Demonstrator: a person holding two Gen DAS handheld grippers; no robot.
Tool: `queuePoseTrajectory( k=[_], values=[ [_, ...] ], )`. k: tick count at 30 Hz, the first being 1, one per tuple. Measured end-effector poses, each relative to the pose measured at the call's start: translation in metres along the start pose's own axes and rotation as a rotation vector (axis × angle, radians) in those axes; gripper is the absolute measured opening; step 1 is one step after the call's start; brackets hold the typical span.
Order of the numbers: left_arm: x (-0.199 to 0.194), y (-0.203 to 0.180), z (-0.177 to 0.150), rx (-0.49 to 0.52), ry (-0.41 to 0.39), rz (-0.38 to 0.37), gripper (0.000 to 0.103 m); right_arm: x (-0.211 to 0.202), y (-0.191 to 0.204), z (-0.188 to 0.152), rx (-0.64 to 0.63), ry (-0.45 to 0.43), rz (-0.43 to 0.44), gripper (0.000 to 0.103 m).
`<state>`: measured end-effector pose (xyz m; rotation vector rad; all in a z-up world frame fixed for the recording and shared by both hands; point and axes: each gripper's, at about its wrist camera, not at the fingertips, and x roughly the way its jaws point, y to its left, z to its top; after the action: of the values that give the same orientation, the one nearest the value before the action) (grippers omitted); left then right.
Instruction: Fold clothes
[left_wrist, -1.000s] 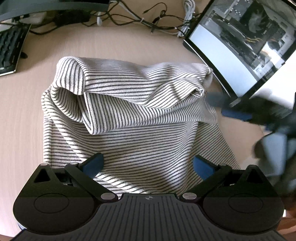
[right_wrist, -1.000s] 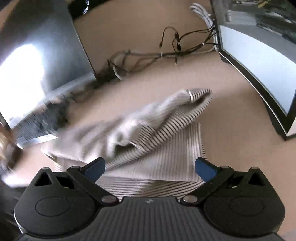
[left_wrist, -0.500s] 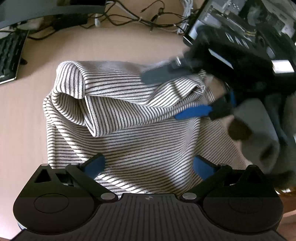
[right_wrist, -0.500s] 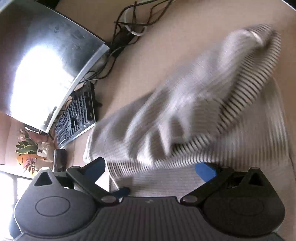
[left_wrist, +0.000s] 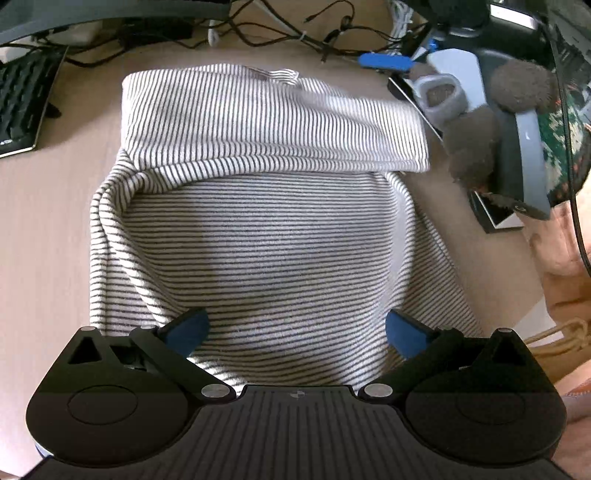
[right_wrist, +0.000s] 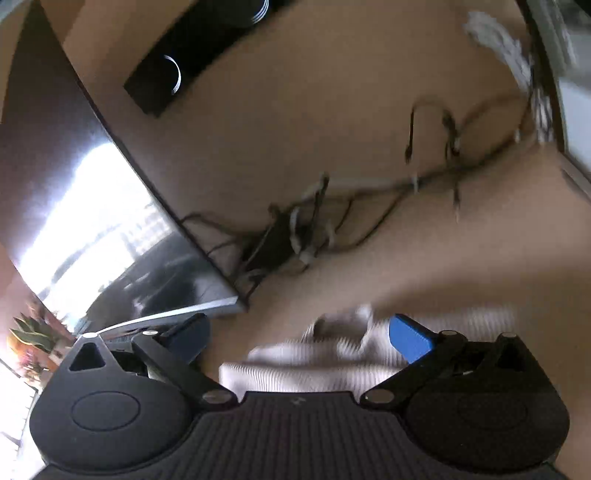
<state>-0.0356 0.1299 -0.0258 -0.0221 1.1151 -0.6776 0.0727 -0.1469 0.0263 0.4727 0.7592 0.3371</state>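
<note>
One striped shirt (left_wrist: 273, 236) – folded over, two hand-held grippers – left (left_wrist: 295, 328), right (right_wrist: 299, 334) – spread

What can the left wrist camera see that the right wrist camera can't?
Only the left wrist view shows the whole striped shirt with its top part folded over, a keyboard, and the right gripper beyond the shirt. Only the right wrist view shows a big dark monitor with window glare. Both show the tan table, tangled cables, and some of the shirt. Both grippers look open.

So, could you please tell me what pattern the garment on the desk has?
The garment has thin dark horizontal stripes on white, clearest in the left wrist view.
</note>
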Motion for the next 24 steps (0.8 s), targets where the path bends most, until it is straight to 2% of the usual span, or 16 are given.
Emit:
queuePoseTrajectory(
  k=[4, 7, 11, 14, 18, 21, 24],
  values=[
    [-0.003, 0.003, 0.021, -0.046, -0.023, 0.004, 0.103, 0.007, -0.016, -0.003, -0.010, 0.026, -0.020, 0.103],
    [0.002, 0.003, 0.043, -0.002, -0.056, 0.019, 0.103, 0.007, -0.022, -0.021, -0.014, 0.061, -0.035, 0.103],
    [0.021, 0.000, 0.068, 0.071, -0.055, 0.084, 0.103, -0.025, -0.031, -0.052, -0.005, 0.096, -0.043, 0.103],
    [0.042, 0.007, 0.085, 0.057, -0.039, 0.111, 0.103, -0.048, -0.030, -0.069, -0.027, 0.105, -0.065, 0.103],
    [0.053, -0.001, 0.092, 0.129, -0.047, 0.182, 0.103, -0.058, -0.037, -0.086, -0.036, 0.140, -0.099, 0.103],
    [0.060, -0.001, 0.095, 0.162, -0.047, 0.194, 0.103, -0.049, -0.053, -0.094, 0.046, 0.173, -0.082, 0.103],
    [0.055, 0.001, 0.088, 0.155, -0.062, 0.178, 0.103, -0.042, -0.056, -0.090, 0.031, 0.170, -0.059, 0.103]
  ],
)
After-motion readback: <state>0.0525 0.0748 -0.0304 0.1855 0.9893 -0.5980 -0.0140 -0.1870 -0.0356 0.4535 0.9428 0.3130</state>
